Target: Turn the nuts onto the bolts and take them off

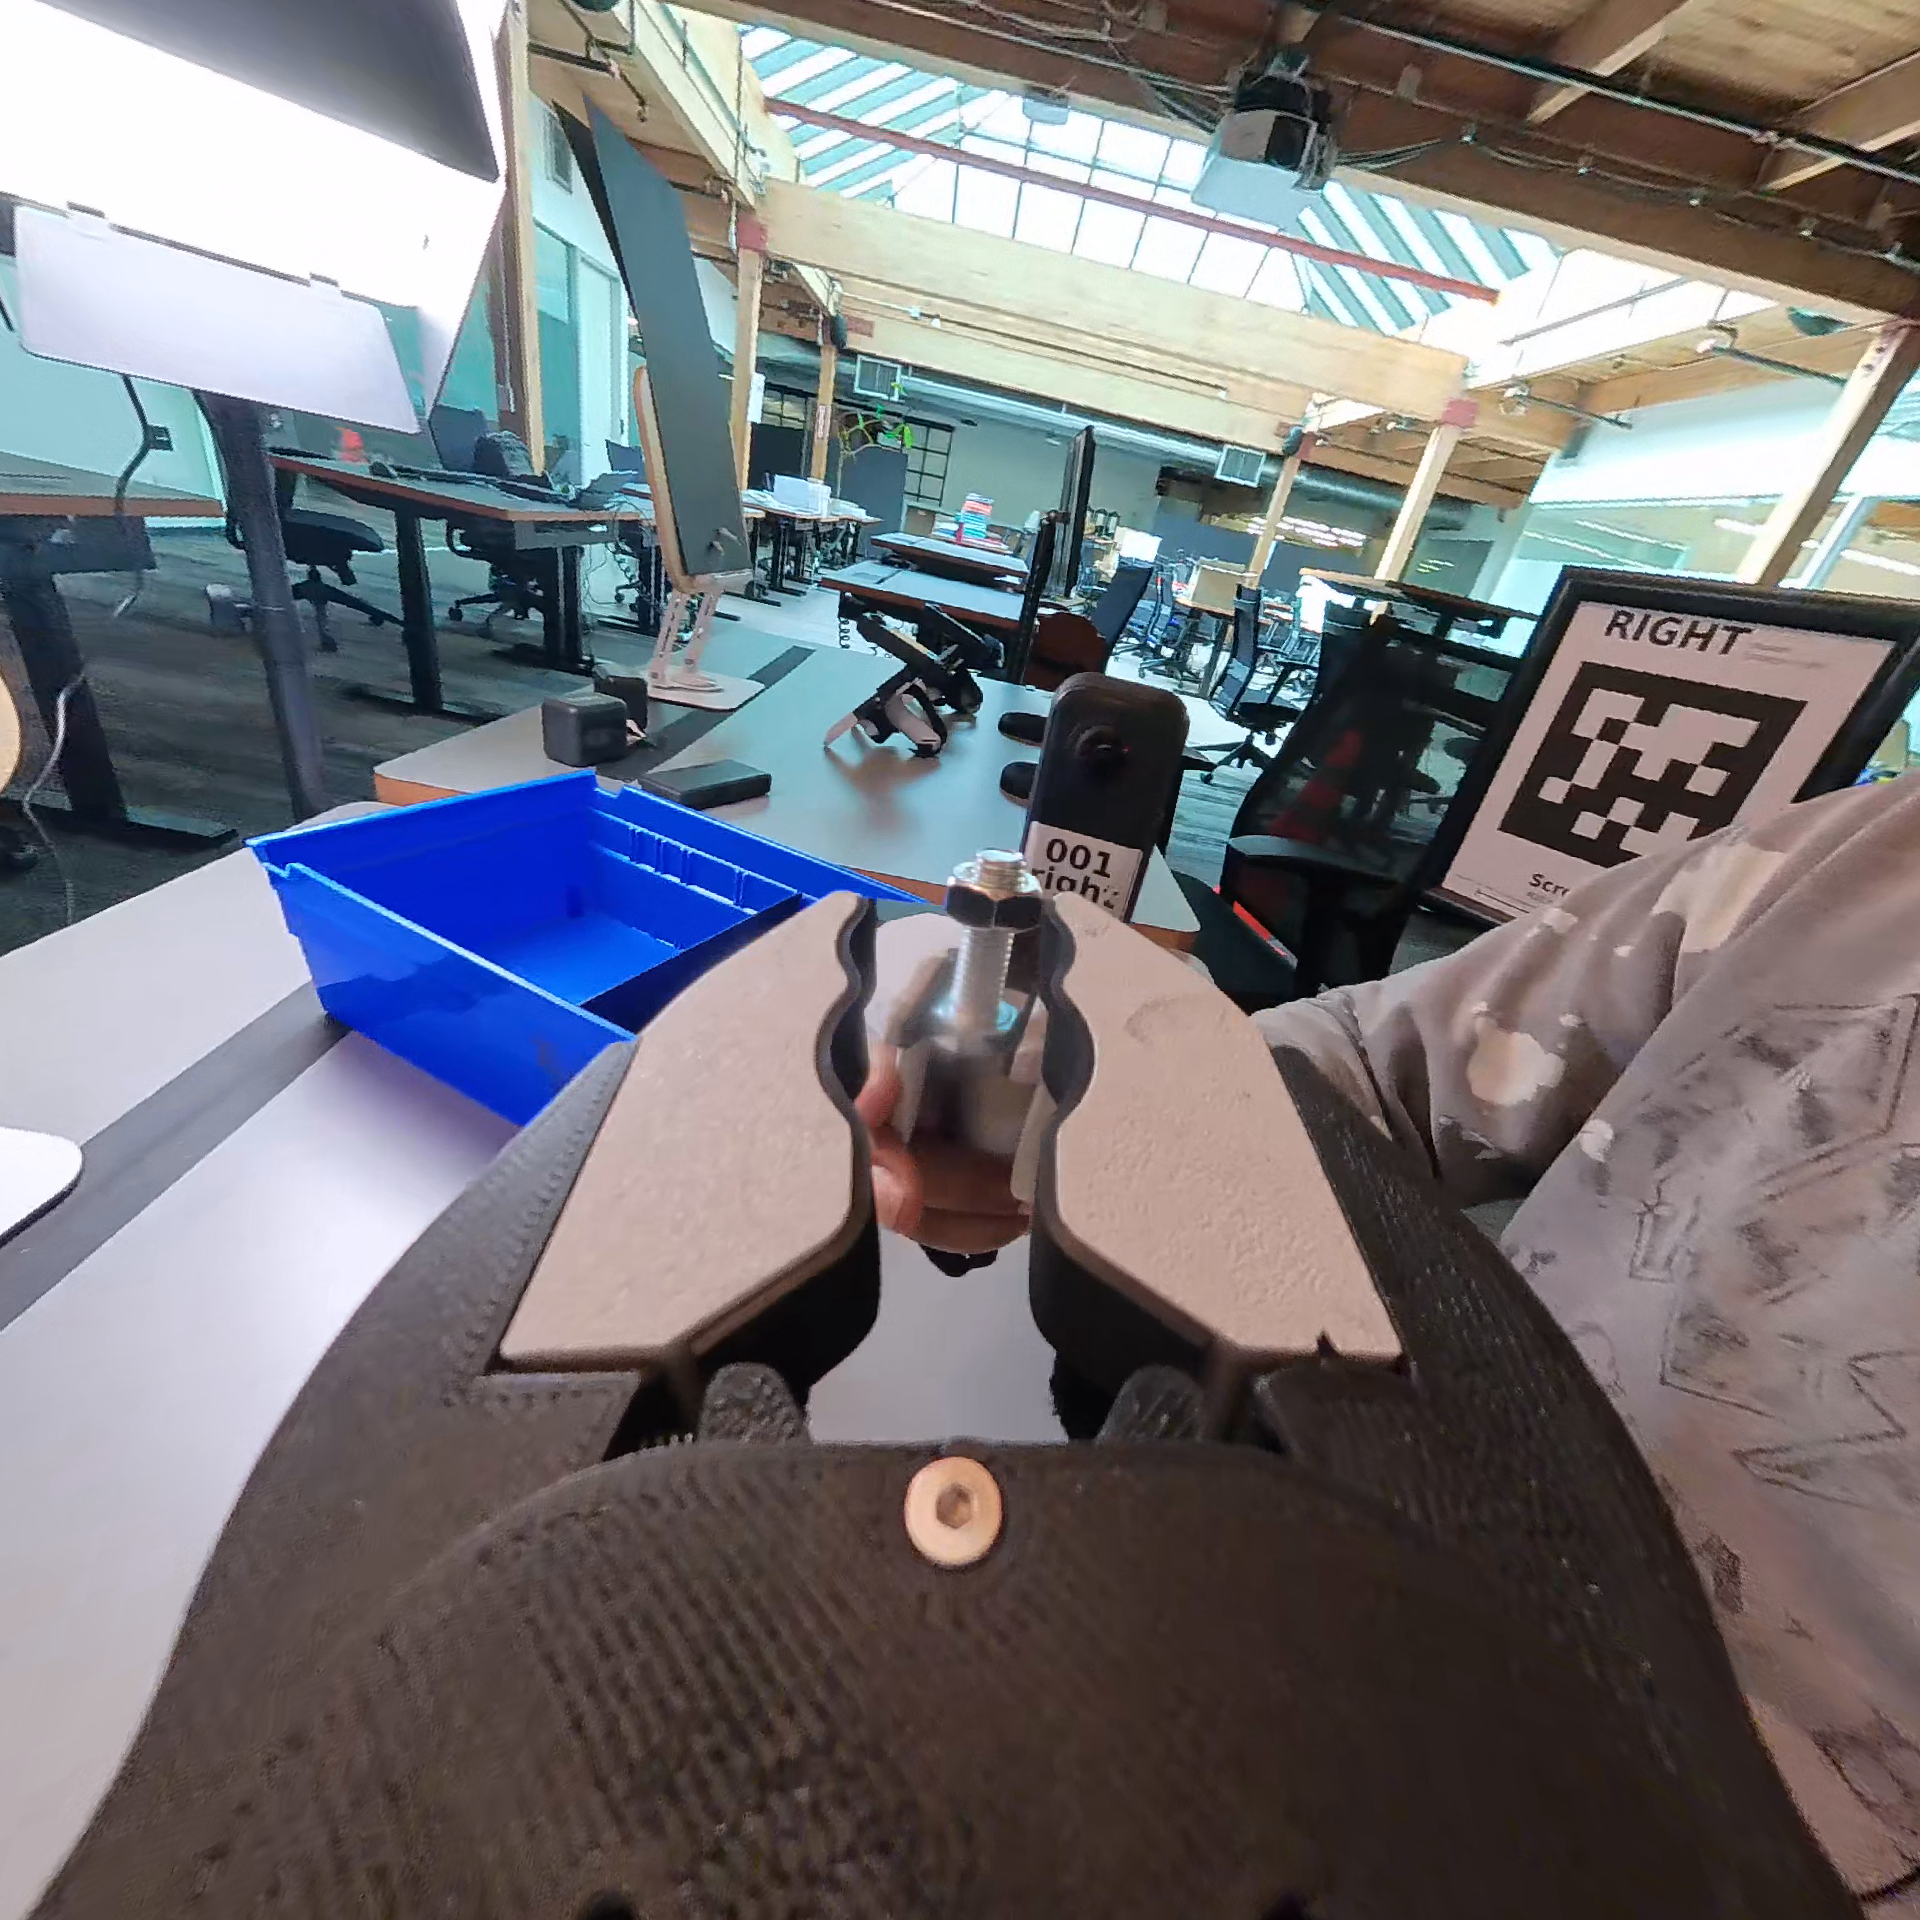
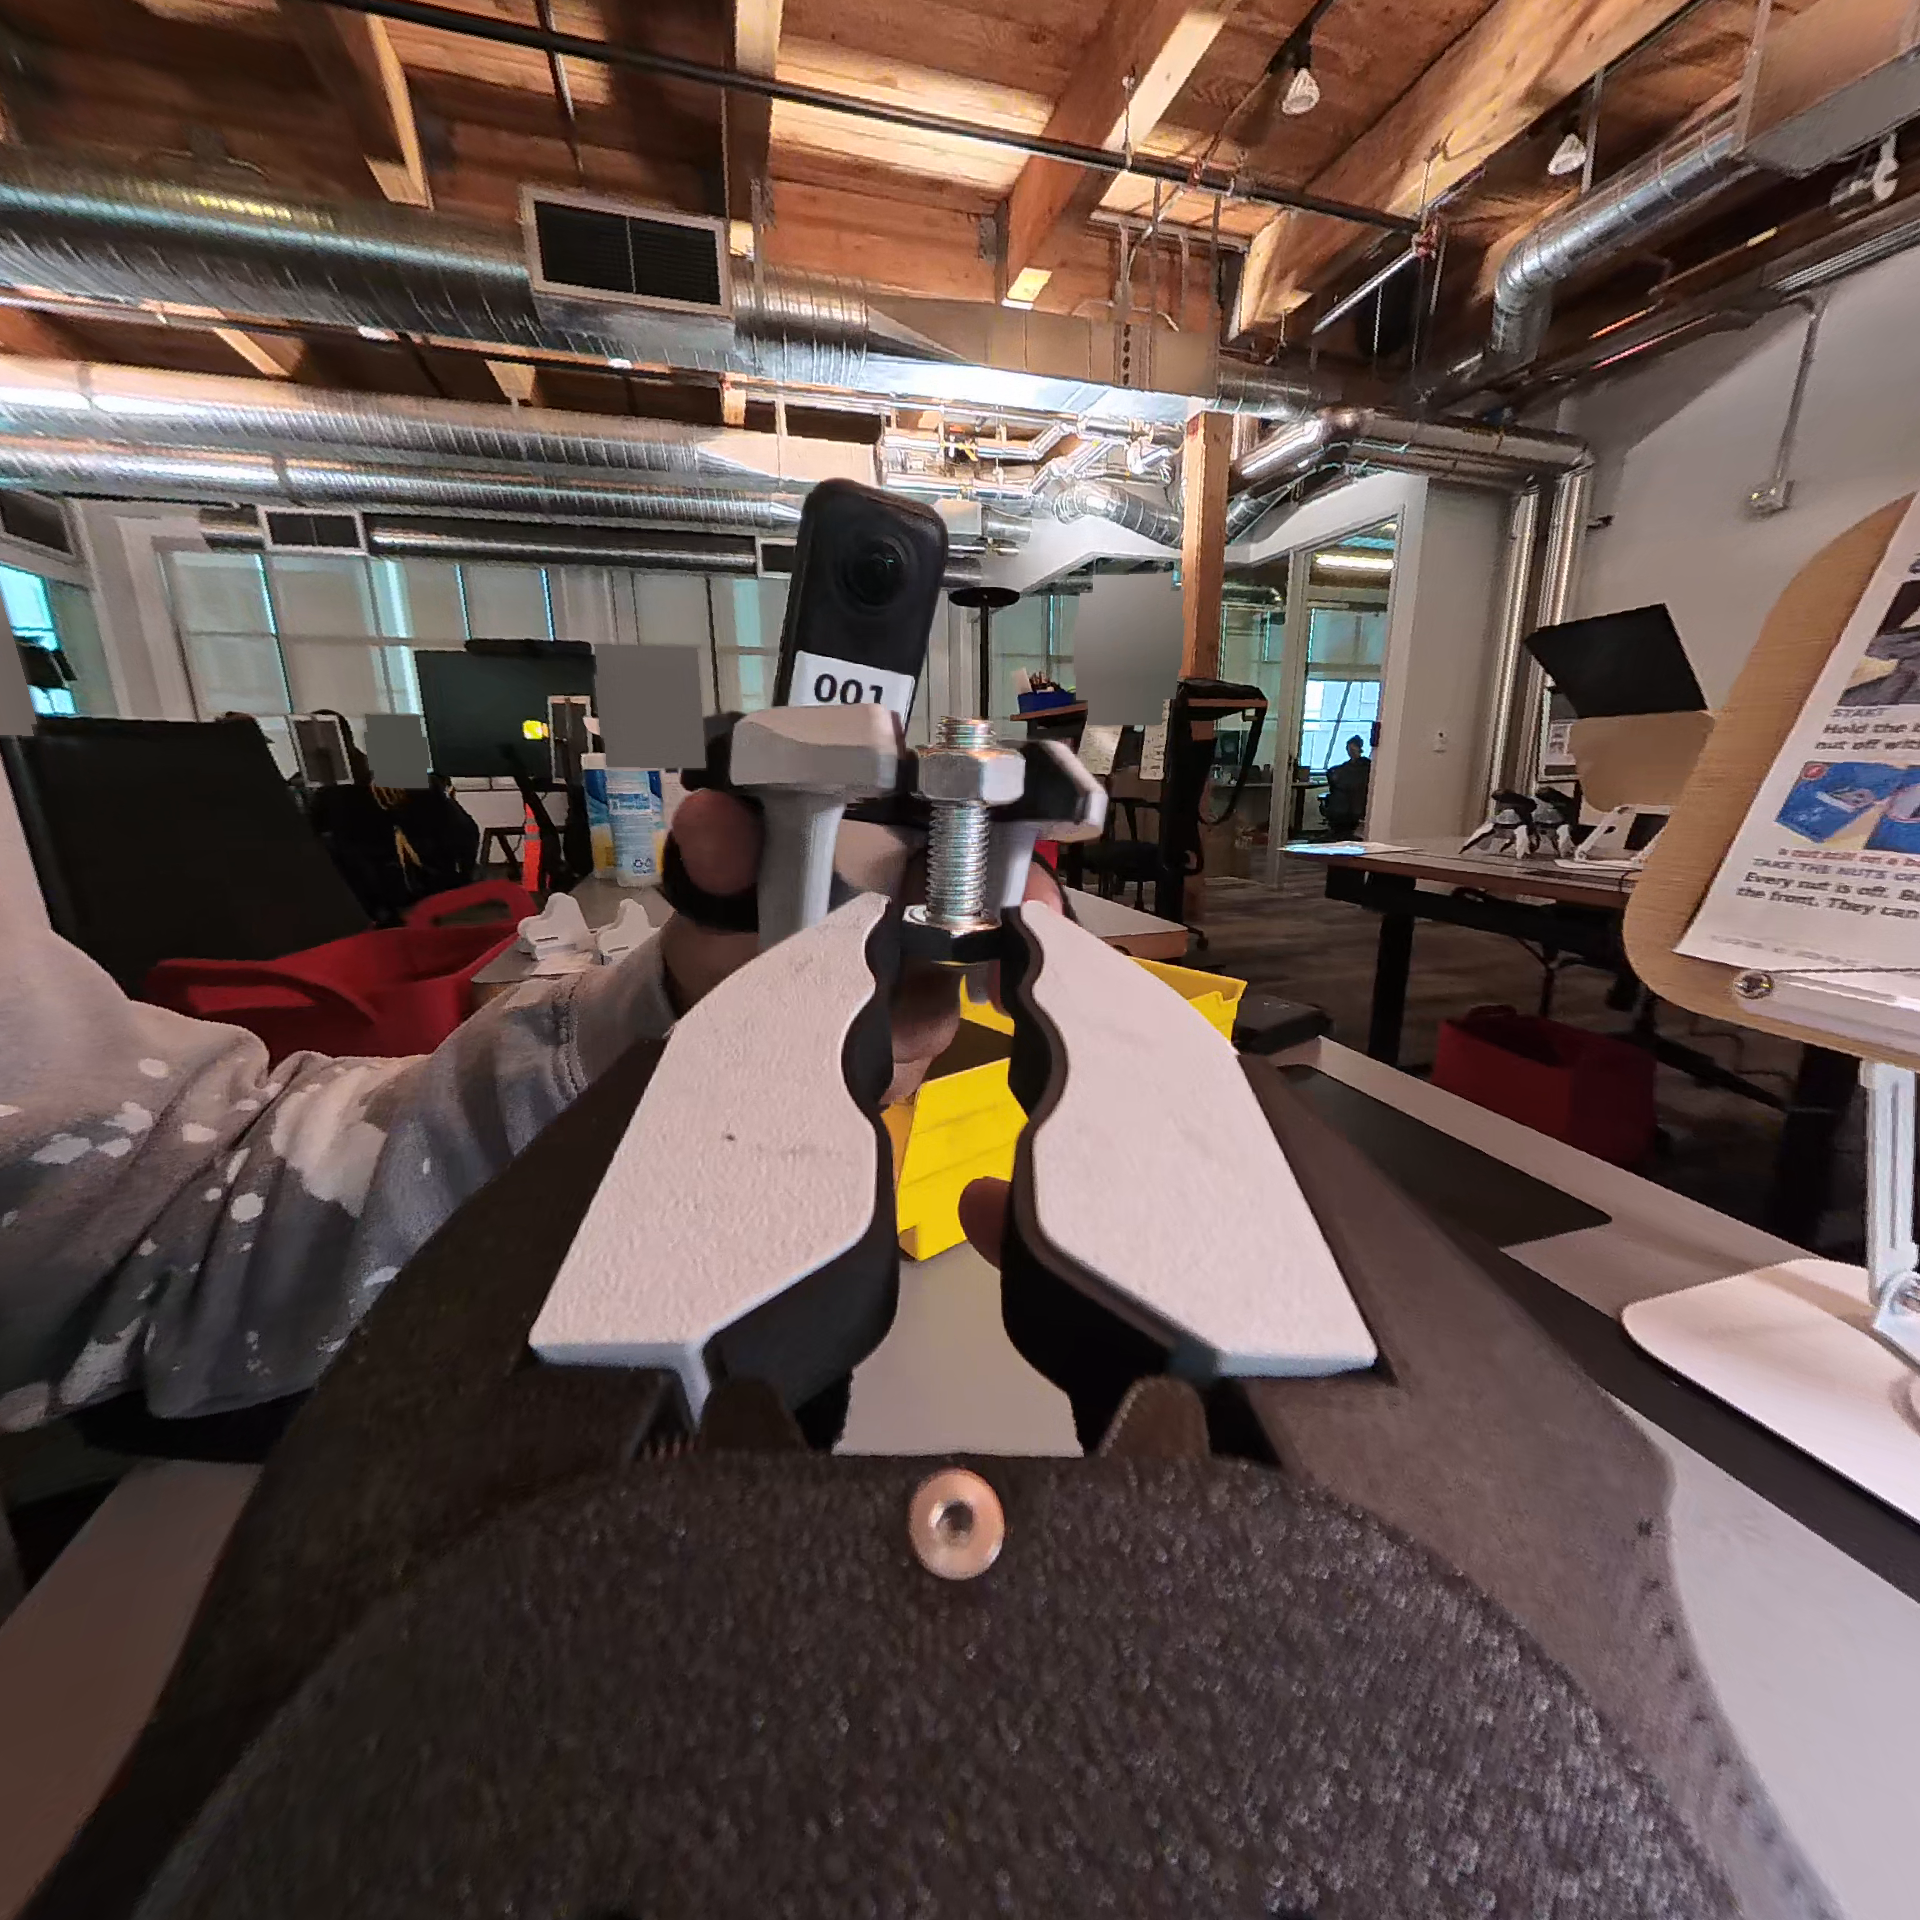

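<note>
**A:** Above the desk [image 1: 156, 1039], what is each hand-held gripper doing?

**B:** My right hand-held gripper [image 2: 951, 940] clamps the bolt head, keeping the bolt [image 2: 958, 862] upright. My left hand-held gripper [image 1: 961, 914] pinches the nut [image 1: 992, 901] near the bolt's tip, so I can turn it.

**A:** Anything in the way?

**B:** Nothing touches them. A blue bin [image 1: 499, 935] sits to one side, a yellow bin [image 2: 956, 1153] below.

We see print on white label of black upright camera [image 1: 1112, 774], framed black-and-white marker sign [image 1: 1662, 748], instruction sheet on wooden stand [image 2: 1829, 769].
</note>
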`<action>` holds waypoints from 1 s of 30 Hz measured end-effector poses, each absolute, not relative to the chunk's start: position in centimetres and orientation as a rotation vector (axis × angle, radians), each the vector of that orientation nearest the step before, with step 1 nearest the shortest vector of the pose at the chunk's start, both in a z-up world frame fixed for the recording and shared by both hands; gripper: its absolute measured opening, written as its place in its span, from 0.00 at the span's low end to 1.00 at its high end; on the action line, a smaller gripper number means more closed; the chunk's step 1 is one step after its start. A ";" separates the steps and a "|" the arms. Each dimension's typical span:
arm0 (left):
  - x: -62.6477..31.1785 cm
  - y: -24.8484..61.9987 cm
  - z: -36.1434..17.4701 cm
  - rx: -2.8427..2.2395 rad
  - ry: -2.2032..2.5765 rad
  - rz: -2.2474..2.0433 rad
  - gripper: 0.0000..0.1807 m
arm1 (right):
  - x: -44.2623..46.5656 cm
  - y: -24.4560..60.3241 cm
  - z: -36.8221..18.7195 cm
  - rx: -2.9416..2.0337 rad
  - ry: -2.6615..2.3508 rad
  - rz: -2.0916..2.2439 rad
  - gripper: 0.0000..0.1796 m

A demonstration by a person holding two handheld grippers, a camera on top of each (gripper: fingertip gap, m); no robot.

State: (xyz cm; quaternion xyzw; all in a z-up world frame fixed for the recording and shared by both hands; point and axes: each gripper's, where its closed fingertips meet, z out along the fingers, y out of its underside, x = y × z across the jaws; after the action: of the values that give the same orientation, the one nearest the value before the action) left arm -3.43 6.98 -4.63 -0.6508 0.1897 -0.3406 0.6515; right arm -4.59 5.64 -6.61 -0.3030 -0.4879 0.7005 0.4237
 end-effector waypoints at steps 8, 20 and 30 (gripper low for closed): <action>-5.8 7.0 -4.2 -1.488 0.363 -0.717 0.12 | -4.1 5.8 -6.0 -0.728 -1.211 1.767 0.10; -6.7 7.6 -4.9 -1.541 0.329 -0.645 0.09 | -4.3 5.9 -6.2 -0.740 -1.227 1.745 0.10; -6.0 8.1 -5.5 -1.571 0.324 -0.641 0.08 | -4.4 6.1 -6.4 -0.753 -1.222 1.742 0.10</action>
State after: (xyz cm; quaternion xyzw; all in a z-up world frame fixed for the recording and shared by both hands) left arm -6.04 8.06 -5.47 -0.6913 0.1425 -0.2820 0.6498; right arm -4.39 6.06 -6.39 -0.3017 -0.4894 0.6974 0.4279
